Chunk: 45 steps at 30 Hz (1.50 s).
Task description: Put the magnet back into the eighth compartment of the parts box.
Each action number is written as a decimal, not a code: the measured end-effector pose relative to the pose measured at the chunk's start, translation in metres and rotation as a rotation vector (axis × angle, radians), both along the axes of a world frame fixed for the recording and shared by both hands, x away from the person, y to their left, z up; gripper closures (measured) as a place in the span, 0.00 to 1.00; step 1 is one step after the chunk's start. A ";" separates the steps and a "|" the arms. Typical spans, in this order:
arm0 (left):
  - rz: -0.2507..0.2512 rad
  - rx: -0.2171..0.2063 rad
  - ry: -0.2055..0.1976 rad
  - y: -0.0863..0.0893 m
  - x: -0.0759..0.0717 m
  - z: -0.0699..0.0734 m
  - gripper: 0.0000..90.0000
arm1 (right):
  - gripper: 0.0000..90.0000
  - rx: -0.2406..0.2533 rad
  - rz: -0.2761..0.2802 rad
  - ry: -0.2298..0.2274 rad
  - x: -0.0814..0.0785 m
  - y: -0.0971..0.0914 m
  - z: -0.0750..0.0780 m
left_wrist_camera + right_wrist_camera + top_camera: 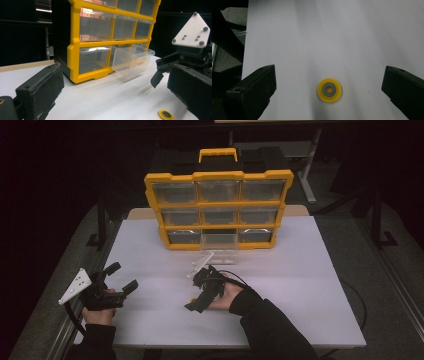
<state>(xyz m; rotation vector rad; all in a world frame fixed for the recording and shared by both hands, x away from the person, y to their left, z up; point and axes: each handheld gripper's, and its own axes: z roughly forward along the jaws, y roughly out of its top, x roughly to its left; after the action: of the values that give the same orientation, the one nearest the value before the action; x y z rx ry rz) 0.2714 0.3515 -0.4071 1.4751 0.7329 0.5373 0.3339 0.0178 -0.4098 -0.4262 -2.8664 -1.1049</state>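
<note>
A small yellow disc (329, 90) with a grey ring in its middle lies flat on the white table. My right gripper (329, 75) hangs over it, open wide, with a jaw on each side of the disc and not touching it. In the high view my right gripper (196, 304) points down at the table's middle. My left gripper (125, 275) is held open near the left edge with nothing between its jaws. In the left gripper view the disc (166, 115) lies low at the right, under the other gripper's grey plate (193, 31).
A yellow organizer (218, 176) with clear drawers stands upright at the back of the table (300, 285). Its bottom middle drawer (218, 251) is pulled out toward me, also seen as the clear drawer (130, 62). Dark floor and table legs lie beyond.
</note>
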 end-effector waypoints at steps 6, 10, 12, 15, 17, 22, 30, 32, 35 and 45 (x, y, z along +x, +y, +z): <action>-0.012 -0.002 -0.003 0.000 0.000 0.000 0.01 | 0.00 -0.028 0.005 0.008 0.000 0.003 -0.005; -0.020 0.000 -0.006 -0.001 0.000 0.000 0.01 | 0.03 -0.046 0.016 0.022 0.000 0.005 -0.008; -0.019 -0.001 -0.007 -0.001 0.000 0.000 0.01 | 0.04 -0.052 0.020 0.027 0.000 0.006 -0.008; -0.019 -0.003 -0.006 0.000 0.000 0.000 0.01 | 0.08 -0.063 0.029 0.030 -0.001 0.007 -0.010; -0.019 -0.003 -0.005 0.000 0.000 0.000 0.01 | 0.10 -0.073 0.031 0.031 -0.001 0.008 -0.010; -0.019 -0.002 -0.005 -0.001 0.000 0.000 0.01 | 0.15 -0.121 0.028 0.022 -0.003 0.011 -0.014; -0.020 -0.005 -0.005 0.000 0.000 0.000 0.01 | 0.25 -0.151 0.026 0.021 -0.003 0.014 -0.019; -0.021 -0.003 -0.008 0.000 0.000 0.000 0.01 | 0.29 -0.161 0.018 0.032 -0.003 0.014 -0.020; -0.022 -0.003 -0.007 0.000 0.000 0.000 0.01 | 0.32 -0.175 0.005 0.039 -0.002 0.013 -0.020; -0.027 -0.005 -0.013 0.000 -0.001 0.000 0.01 | 0.49 -0.178 -0.002 0.016 -0.004 0.015 -0.021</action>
<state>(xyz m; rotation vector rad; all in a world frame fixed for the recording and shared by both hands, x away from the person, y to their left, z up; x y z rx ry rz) 0.2706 0.3510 -0.4067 1.4736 0.7025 0.5234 0.3301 0.0325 -0.4304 -0.4428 -2.9618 -0.8447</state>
